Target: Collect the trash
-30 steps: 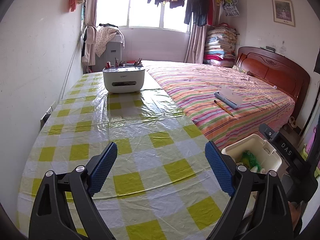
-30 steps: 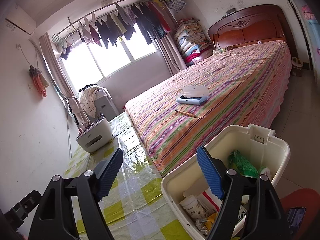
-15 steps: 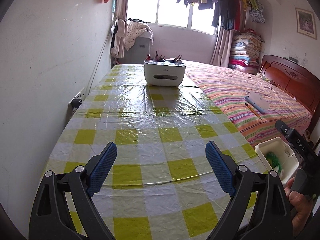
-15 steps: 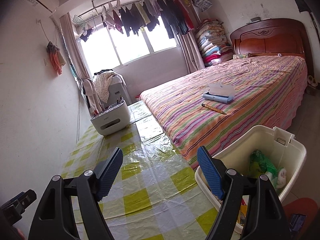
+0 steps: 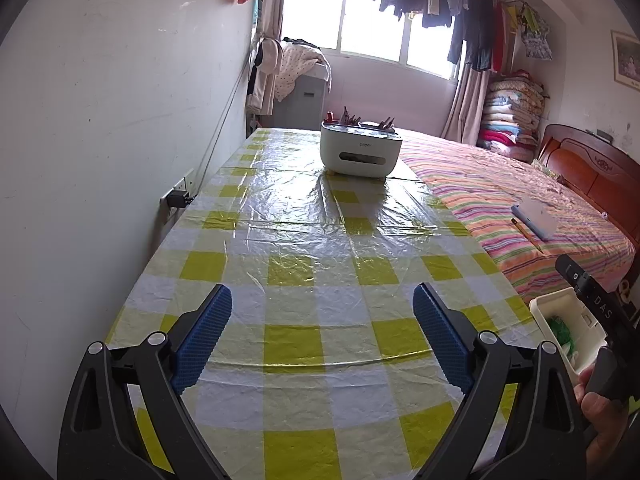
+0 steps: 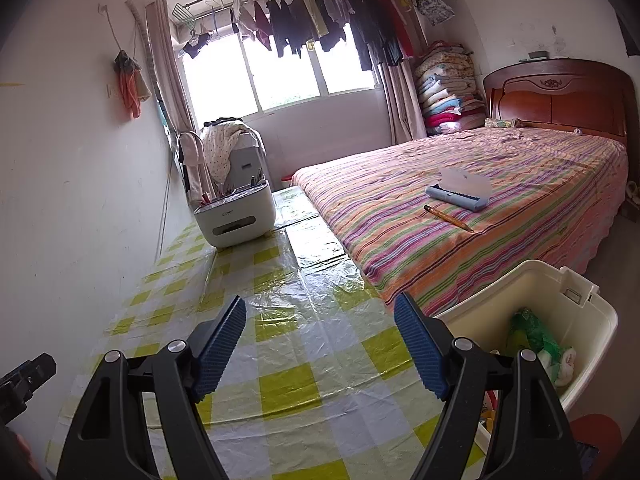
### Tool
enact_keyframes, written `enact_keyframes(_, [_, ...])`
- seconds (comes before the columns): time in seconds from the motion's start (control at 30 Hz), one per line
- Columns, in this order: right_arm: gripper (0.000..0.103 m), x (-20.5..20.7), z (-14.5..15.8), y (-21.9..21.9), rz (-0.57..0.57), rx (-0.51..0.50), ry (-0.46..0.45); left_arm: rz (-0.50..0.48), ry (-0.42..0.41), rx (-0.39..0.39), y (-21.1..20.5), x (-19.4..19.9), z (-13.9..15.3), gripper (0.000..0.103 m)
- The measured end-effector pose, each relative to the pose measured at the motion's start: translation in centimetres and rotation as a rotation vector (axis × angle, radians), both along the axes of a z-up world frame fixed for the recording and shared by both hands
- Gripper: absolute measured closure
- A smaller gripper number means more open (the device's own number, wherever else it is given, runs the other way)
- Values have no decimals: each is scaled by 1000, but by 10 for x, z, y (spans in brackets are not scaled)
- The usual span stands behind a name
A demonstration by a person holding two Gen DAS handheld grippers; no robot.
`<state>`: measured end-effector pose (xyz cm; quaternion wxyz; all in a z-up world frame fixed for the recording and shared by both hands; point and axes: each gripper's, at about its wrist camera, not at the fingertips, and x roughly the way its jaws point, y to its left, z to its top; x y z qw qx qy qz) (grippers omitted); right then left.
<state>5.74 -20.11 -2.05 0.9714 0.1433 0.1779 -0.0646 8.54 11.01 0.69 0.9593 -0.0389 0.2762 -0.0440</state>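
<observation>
hovering over the checked tabletop [image 5: 320,240], the left tongs [image 5: 322,320] stood wide apart with nothing between the pads. the right tongs [image 6: 320,330] gaped just as wide, empty too. the cream trash bin [image 6: 592,320] sat off the tabletop's right edge, beside the striped bed [image 6: 500,200], with green and white rubbish inside. a white organizer box [image 5: 360,152] stood at the tabletop's far end.
</observation>
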Motion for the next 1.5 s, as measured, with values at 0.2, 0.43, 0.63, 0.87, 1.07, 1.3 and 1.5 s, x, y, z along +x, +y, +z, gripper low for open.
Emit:
enact_keyframes(0.2, [28,1,-1,0,4,2,8,-11,-2,19,-9,1,0,12])
enact_keyframes(0.43, [27,2,-2,-2,6,0,14,-15,4,27,-23,5,0,12])
enact_keyframes(0.63, [23,2,-2,-7,-1,-11,12,-16,4,55,-37,7,0,12])
enact_keyframes(0.87, [23,3,-2,-11,-9,-14,14,-20,6,68,-45,9,0,12])
enact_keyframes(1.07, [23,3,-3,-17,-16,-15,16,-19,7,89,-49,10,-1,12])
enact_keyframes(1.3, [23,3,-4,-22,-24,-7,19,-25,4,117,-57,11,-3,10])
enact_keyframes(1.5, [23,3,-4,-24,-25,-2,20,-30,6,132,-60,11,-4,10])
